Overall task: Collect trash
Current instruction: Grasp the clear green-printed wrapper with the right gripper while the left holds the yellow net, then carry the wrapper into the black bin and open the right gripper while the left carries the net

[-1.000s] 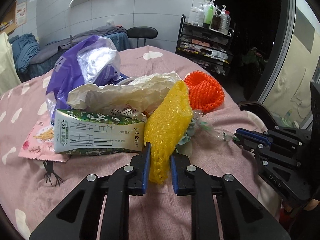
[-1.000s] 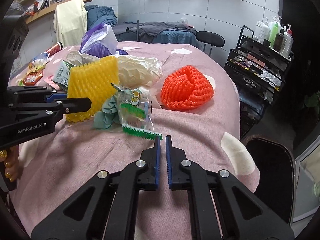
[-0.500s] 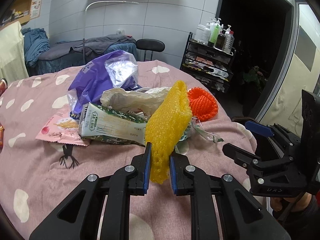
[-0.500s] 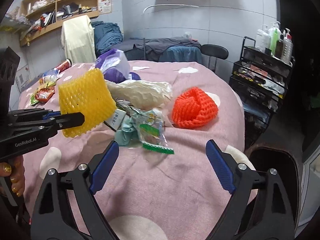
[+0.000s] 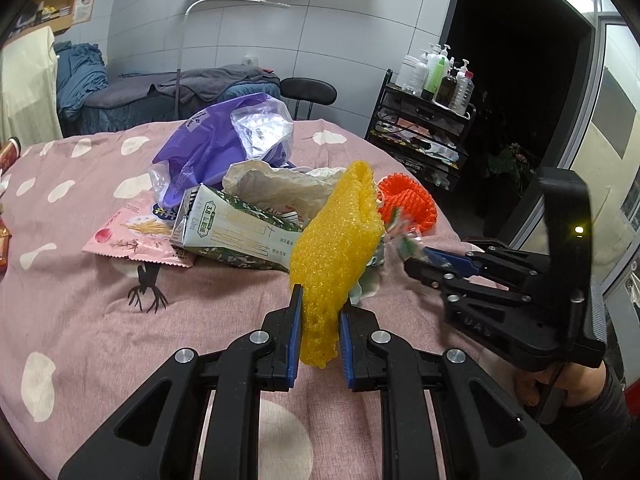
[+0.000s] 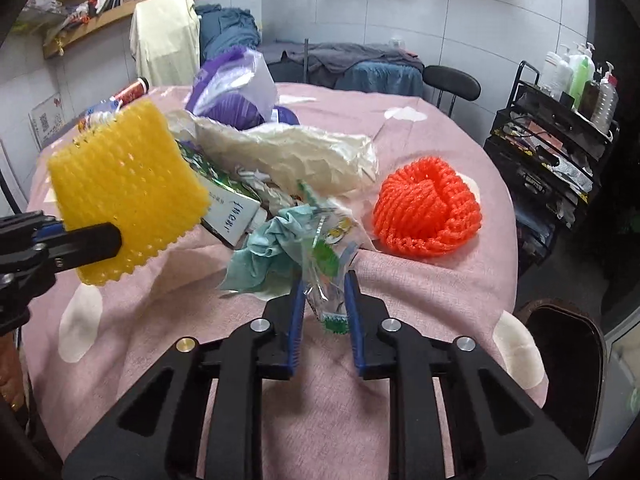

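Since the earlier frame, the right gripper (image 6: 324,300) has swung its jaws wide and then closed them on the clear snack wrapper (image 6: 326,264), which now stands pinched between the blue pads beside a crumpled green tissue (image 6: 264,256). The left gripper (image 5: 319,328) is clamped on the yellow foam net (image 5: 334,256), held raised above the pink tablecloth (image 5: 80,320). The orange foam net (image 6: 426,210) and milk carton (image 5: 236,236) lie on the cloth.

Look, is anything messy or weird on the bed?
Yes. Trash is heaped on the pink cover: a squashed milk carton on its side, crumpled bags and an orange foam net curled into a ball.
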Action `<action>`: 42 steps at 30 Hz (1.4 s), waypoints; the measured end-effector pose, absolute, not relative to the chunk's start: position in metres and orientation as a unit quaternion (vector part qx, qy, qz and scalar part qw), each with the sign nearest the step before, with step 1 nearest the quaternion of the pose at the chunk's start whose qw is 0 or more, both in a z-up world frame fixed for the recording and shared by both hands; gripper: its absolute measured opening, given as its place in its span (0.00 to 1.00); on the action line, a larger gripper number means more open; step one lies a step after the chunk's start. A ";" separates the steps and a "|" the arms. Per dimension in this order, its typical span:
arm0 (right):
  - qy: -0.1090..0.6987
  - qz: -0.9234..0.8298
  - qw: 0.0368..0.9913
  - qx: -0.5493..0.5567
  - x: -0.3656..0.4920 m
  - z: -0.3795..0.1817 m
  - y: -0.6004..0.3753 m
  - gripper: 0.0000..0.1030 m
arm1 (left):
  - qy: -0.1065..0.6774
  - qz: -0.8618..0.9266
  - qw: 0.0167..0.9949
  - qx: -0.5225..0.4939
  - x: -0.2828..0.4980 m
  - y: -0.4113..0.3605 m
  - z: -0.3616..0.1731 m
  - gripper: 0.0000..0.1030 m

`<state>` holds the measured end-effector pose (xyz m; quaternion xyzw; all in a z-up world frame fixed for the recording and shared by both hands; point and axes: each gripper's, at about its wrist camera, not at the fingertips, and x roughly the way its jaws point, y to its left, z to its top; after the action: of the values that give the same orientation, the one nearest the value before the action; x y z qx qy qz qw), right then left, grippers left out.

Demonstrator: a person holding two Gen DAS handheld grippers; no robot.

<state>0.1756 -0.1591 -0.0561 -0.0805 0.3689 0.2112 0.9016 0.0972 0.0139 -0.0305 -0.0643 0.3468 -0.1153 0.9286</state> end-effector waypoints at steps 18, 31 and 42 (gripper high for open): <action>0.303 0.130 0.944 0.026 0.110 -0.021 -0.249 0.14 | 0.312 -0.195 0.929 -0.047 0.089 -0.040 -0.010 0.16; 0.328 0.001 0.941 0.079 0.106 -0.046 -0.347 0.14 | 0.310 -0.280 0.908 -0.016 0.103 -0.113 -0.003 0.16; 0.393 -0.058 0.910 0.119 0.128 -0.099 -0.389 0.14 | 0.340 -0.319 0.885 -0.010 0.117 -0.152 -0.013 0.16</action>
<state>0.1279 -0.3893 -0.0991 0.1195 0.3931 -0.0578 0.9099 0.1172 -0.1522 -0.0127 -0.0101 0.3401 -0.3187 0.8847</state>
